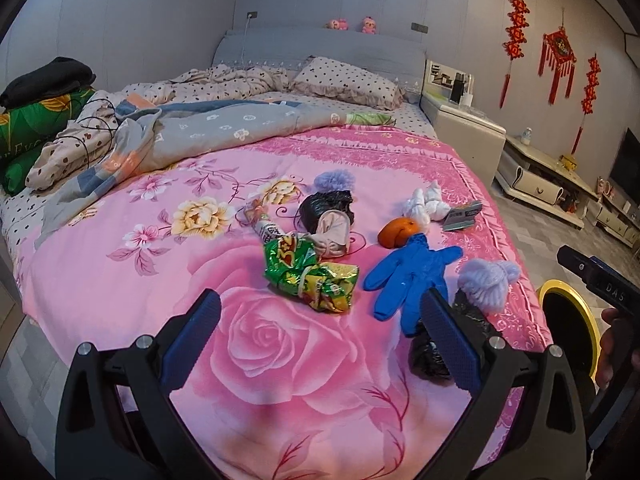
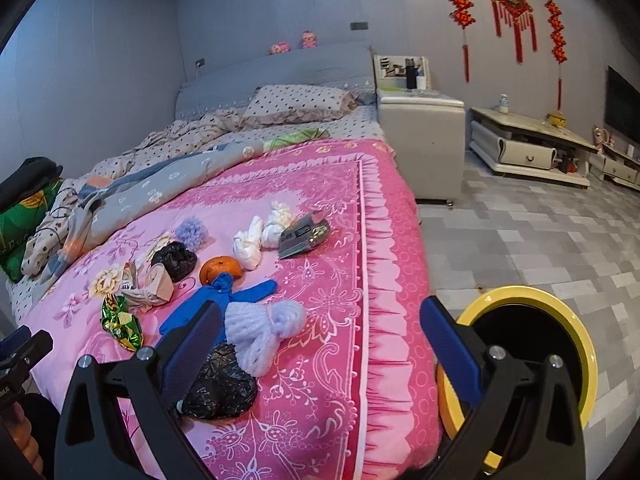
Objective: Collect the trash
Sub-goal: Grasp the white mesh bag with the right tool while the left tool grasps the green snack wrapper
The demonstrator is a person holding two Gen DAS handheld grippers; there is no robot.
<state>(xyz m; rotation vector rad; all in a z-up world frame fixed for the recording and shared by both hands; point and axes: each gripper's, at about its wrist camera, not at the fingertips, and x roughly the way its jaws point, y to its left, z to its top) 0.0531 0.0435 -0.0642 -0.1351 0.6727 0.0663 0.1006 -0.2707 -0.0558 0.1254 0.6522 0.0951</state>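
Both the left gripper (image 1: 320, 336) and right gripper (image 2: 320, 340) are spread apart, nothing held; the yellow-rimmed bin (image 2: 576, 332) is seen whole only by the right wrist.

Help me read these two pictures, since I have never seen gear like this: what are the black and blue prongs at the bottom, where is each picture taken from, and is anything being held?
No robot here: a person carries a hand-held claw in each hand, each with a wide-angle camera looking along its two fingers. One picture is from the left claw, the other from the right claw. The prongs are those fingers.

Both look at a bed with a pink floral cover. On it lie a green snack wrapper, a blue glove, an orange, a black plastic bag, a lilac knitted piece, white knotted cloth and other scraps. A yellow-rimmed bin stands on the floor beside the bed.

Both claws are wide open and hold nothing.
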